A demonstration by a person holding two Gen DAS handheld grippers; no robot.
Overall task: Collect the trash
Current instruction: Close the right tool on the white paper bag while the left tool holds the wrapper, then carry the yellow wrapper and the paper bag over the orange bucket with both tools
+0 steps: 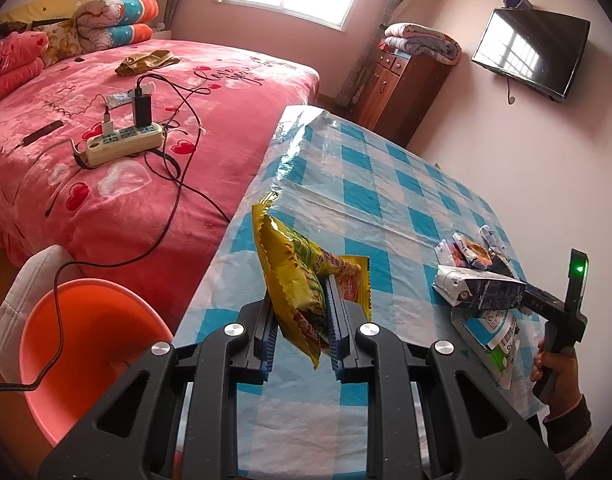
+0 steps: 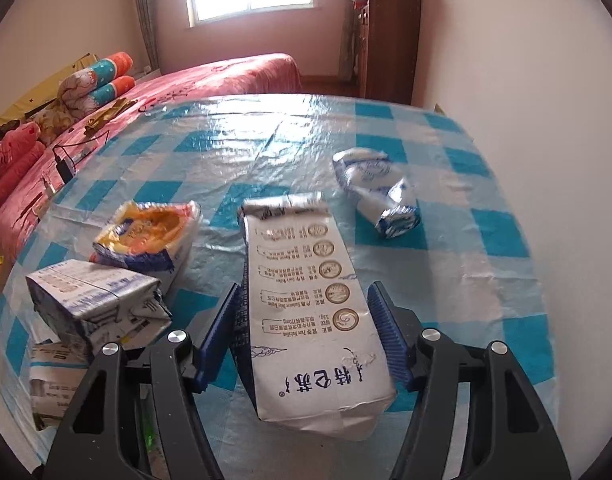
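My left gripper is shut on a yellow snack wrapper and holds it upright above the left part of the checked table. A white milk carton lies lengthwise between the fingers of my right gripper. Its blue pads stand close along the carton's sides, with a thin gap on the right. The left wrist view shows that carton on the table at the right, with the right gripper behind it and a hand on the handle.
An orange bin stands on the floor left of the table, beside a pink bed with a power strip. More trash lies around: a crushed carton, an orange-white packet, a crumpled blue-white wrapper.
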